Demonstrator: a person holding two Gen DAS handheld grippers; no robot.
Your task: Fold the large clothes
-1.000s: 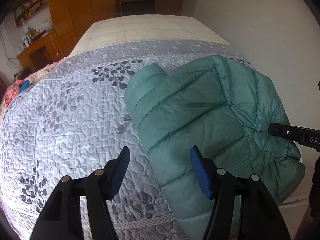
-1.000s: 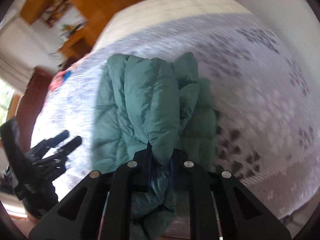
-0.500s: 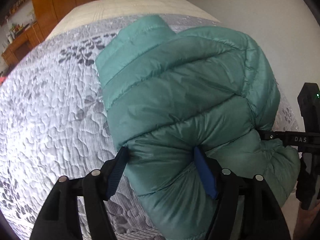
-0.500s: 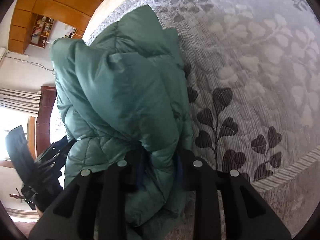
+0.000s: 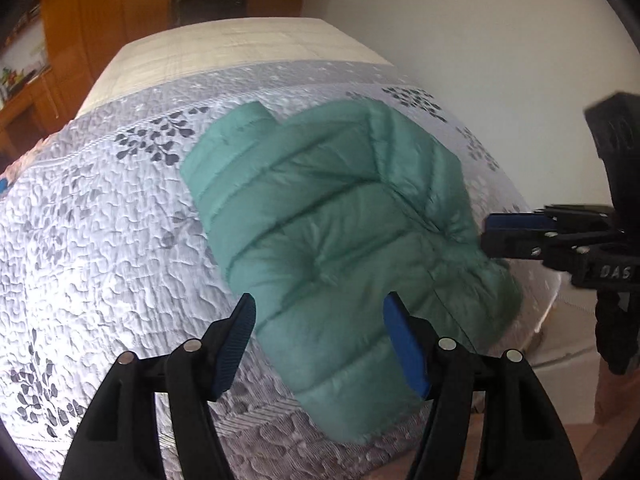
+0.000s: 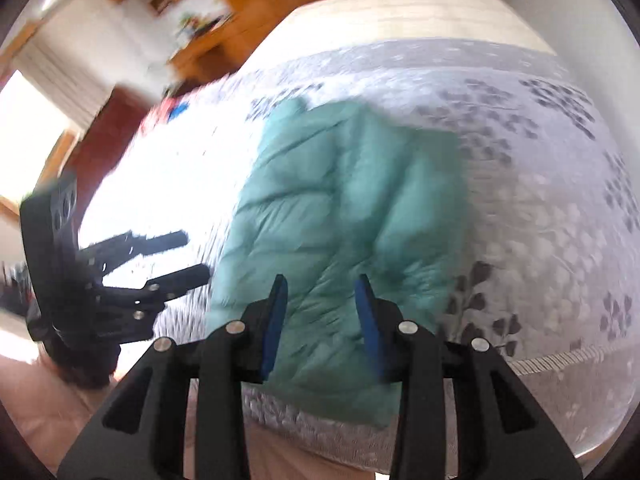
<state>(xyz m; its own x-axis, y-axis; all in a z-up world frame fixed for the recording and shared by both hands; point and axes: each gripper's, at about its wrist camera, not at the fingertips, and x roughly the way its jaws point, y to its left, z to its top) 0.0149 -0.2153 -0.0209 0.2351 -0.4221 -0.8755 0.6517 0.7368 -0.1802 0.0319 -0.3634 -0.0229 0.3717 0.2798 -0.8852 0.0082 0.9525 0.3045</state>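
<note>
A teal puffer jacket (image 5: 332, 240) lies folded in a bundle on the quilted bed, near its front edge; it also shows in the right wrist view (image 6: 340, 216). My left gripper (image 5: 320, 316) is open and empty, held just above the jacket's near end. My right gripper (image 6: 322, 292) is open and empty, hovering over the jacket's near side. In the left wrist view the right gripper (image 5: 490, 236) sits at the jacket's right edge. In the right wrist view the left gripper (image 6: 196, 256) is at the jacket's left, open.
The bed has a grey-white quilt with a leaf print (image 5: 100, 240) and a beige bare mattress part (image 5: 240, 52) at the far end. A white wall (image 5: 480, 40) runs along the right. Wooden wardrobes (image 5: 120, 20) stand behind. Red and blue clothes (image 6: 168, 110) lie at the bed's left side.
My right gripper has let go of the jacket and opened. Both grippers have drawn back from the jacket, which now lies flat on the bed.
</note>
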